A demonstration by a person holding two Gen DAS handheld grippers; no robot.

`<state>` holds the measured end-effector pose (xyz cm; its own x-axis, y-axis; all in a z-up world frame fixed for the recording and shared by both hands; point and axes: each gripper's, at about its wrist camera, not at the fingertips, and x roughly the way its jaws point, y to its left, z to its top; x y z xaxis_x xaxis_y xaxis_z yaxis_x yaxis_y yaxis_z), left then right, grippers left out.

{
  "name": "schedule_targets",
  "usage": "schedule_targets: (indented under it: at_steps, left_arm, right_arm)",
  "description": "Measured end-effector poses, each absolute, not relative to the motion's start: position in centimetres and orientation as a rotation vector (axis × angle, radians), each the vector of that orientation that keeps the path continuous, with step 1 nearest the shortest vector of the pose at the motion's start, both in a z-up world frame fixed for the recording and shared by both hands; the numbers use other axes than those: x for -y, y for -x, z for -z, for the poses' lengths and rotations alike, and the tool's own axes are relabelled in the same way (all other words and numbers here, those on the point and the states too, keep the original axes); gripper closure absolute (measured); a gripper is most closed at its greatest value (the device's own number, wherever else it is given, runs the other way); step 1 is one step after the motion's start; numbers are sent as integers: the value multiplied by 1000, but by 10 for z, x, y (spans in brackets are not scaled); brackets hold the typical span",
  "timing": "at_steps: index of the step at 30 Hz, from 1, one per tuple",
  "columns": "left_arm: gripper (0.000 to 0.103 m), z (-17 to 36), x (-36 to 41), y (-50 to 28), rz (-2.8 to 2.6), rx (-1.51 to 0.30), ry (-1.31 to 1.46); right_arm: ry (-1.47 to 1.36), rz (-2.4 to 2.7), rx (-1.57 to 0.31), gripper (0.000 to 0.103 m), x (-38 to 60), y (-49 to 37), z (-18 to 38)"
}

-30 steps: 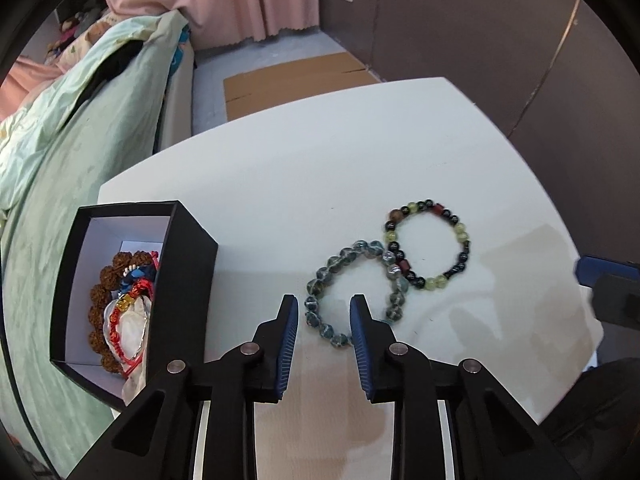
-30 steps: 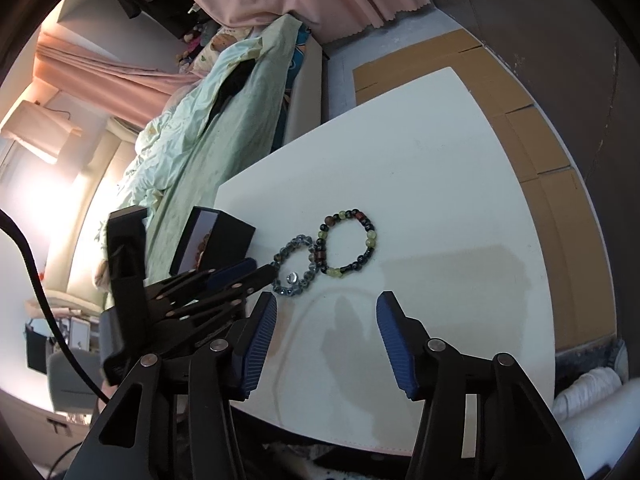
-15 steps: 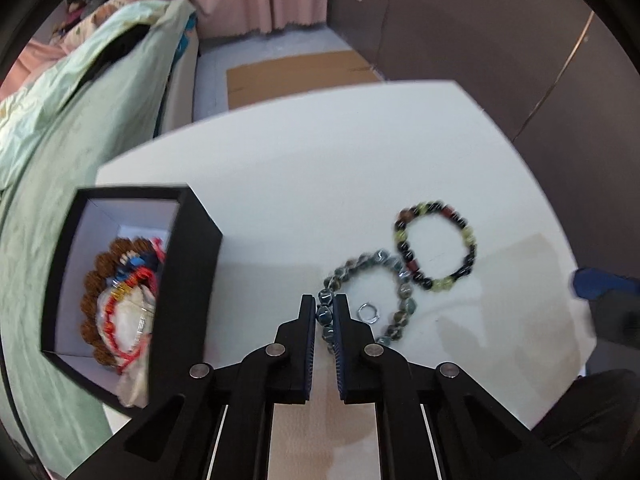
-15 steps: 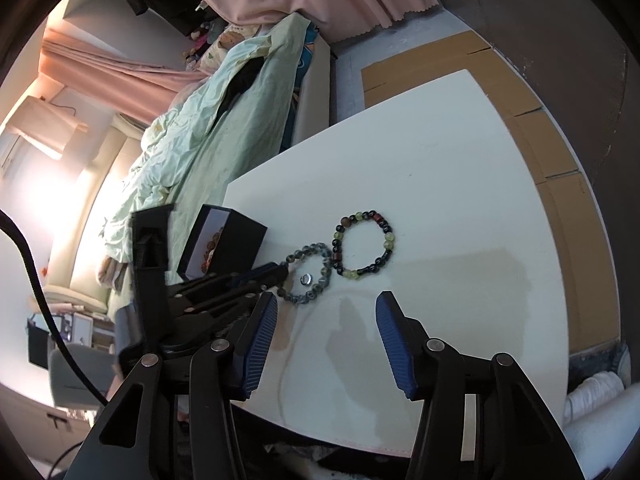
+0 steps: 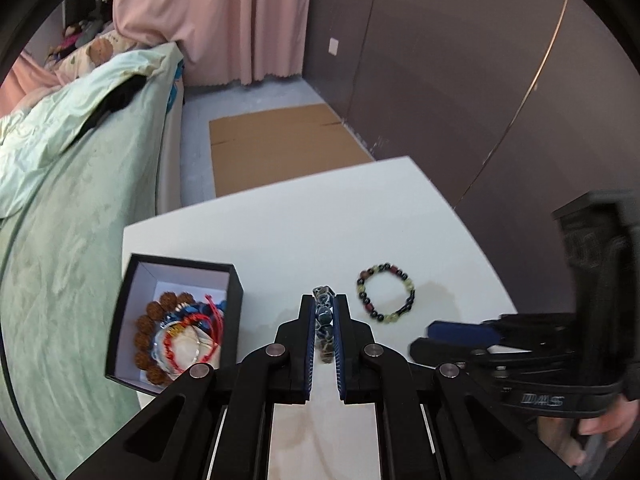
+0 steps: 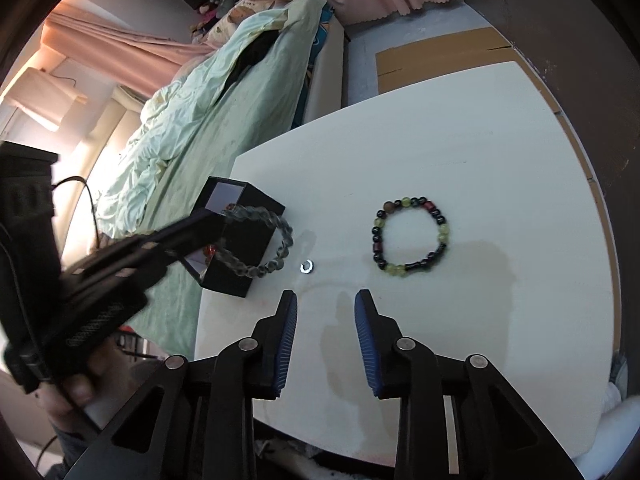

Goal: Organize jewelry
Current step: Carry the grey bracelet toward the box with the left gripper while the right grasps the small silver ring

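Observation:
My left gripper [image 5: 323, 304] is shut on a grey-blue bead bracelet [image 5: 323, 318] and holds it lifted off the white table [image 5: 304, 240]; in the right wrist view the bracelet [image 6: 276, 248] hangs in the air beside the black jewelry box [image 6: 244, 240]. The box [image 5: 132, 300] stands open at the table's left edge with brown, red and blue bracelets [image 5: 176, 332] inside. A black, green and red bead bracelet [image 6: 412, 236] lies flat on the table. A small silver ring [image 6: 306, 267] lies near it. My right gripper [image 6: 326, 312] is open and empty above the table's near side.
A bed with a pale green cover [image 5: 68, 200] runs along the table's left side. Flattened cardboard [image 5: 280, 144] lies on the floor beyond the table. A dark wall [image 5: 460, 80] is at the right. Pink curtains [image 5: 208, 20] hang at the back.
My left gripper closed on the grey-blue bracelet and lifted it off the table toward the box, uncovering the silver ring. My right gripper narrowed somewhat and moved closer to the table.

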<state>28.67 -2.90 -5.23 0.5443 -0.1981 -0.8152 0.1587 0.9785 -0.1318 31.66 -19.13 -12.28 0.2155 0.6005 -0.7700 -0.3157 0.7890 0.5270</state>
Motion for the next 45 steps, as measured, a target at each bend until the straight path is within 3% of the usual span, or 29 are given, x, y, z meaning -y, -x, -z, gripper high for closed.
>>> schedule_targets:
  at_steps: [24, 34, 45]
  left_arm:
    - [94, 30, -72, -282, 173, -866, 135]
    - [94, 37, -97, -281, 159, -871, 161]
    - [94, 40, -97, -298, 179, -894, 136]
  right_arm:
    - [19, -550, -1270, 73, 97, -335, 154]
    - [182, -490, -1259, 88, 78, -329, 159]
    - [84, -488, -1167, 90, 96, -321, 123]
